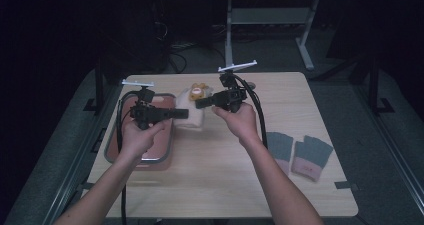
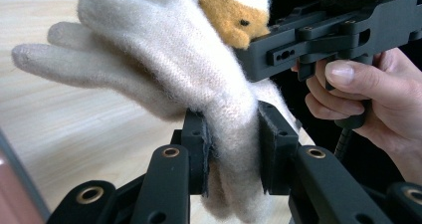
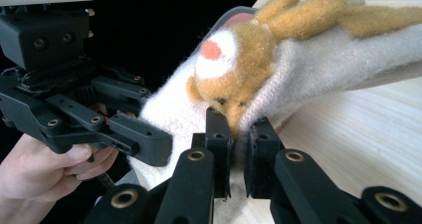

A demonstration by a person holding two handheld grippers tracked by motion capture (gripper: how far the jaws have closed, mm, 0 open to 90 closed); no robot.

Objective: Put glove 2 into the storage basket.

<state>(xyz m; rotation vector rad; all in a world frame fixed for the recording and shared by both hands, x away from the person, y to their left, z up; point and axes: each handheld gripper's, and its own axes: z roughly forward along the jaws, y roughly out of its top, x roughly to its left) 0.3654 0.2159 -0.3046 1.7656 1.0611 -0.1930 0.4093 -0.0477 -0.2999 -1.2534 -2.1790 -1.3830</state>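
Observation:
A cream woolly glove (image 1: 194, 114) with an orange animal figure (image 1: 199, 90) on it hangs above the table between both grippers. My left gripper (image 1: 184, 113) is shut on the glove's cuff end; in the left gripper view the wool (image 2: 234, 134) is squeezed between the pads, at my left gripper (image 2: 233, 149). My right gripper (image 1: 200, 104) is shut on the same glove (image 3: 318, 74), and in its own view my right gripper (image 3: 241, 149) pinches thin fabric just under the animal's face (image 3: 234, 79). The glove's fingers (image 2: 59, 55) stick out free.
A pink tray with a grey rim (image 1: 165, 157) lies on the wooden table (image 1: 215, 180) at the left, under my left hand. A pair of grey and pink gloves (image 1: 299, 152) lies at the right near the table's edge.

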